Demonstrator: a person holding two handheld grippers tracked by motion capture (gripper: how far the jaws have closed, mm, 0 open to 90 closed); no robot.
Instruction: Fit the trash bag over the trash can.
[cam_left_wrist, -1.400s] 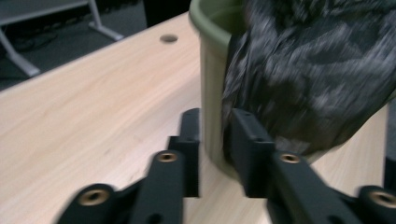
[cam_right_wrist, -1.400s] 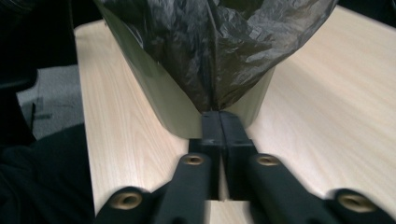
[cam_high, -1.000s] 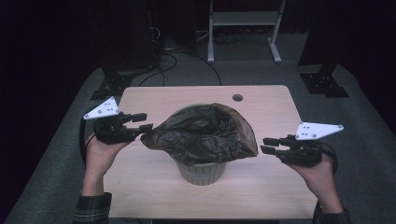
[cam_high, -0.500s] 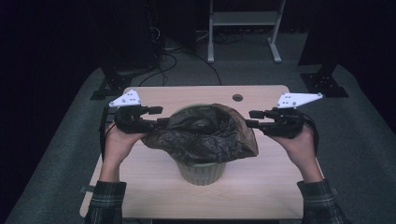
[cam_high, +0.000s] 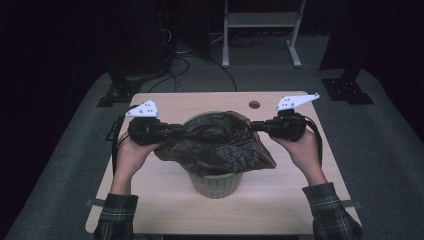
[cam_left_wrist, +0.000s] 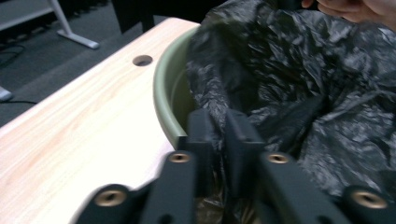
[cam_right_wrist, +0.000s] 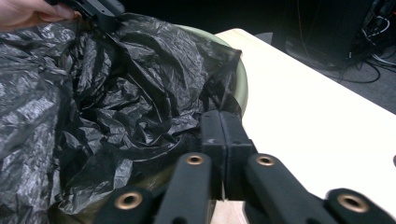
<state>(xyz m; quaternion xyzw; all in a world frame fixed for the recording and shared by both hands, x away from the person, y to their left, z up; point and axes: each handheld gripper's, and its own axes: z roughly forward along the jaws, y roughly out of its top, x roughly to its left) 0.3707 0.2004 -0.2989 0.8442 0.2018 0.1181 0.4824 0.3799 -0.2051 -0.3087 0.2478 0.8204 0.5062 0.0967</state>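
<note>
I hold the black bin bag (cam_high: 220, 142), draped over the green bin (cam_high: 216, 183), by its rim film: the left gripper (cam_high: 176, 129) and the right gripper (cam_high: 256, 125) have just closed, each now clamped on a pinch of plastic between its fingers. The film looks light, limp and slippery, likely to tear if pulled hard, so I judge the doubled rim edge beside each fingertip the safest hold.

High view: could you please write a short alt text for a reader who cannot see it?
A person holds a black bin bag over a green bin on a wooden table, the left gripper and right gripper each shut on an opposite edge of the bag. Behind the table the dark floor holds cables.
</note>
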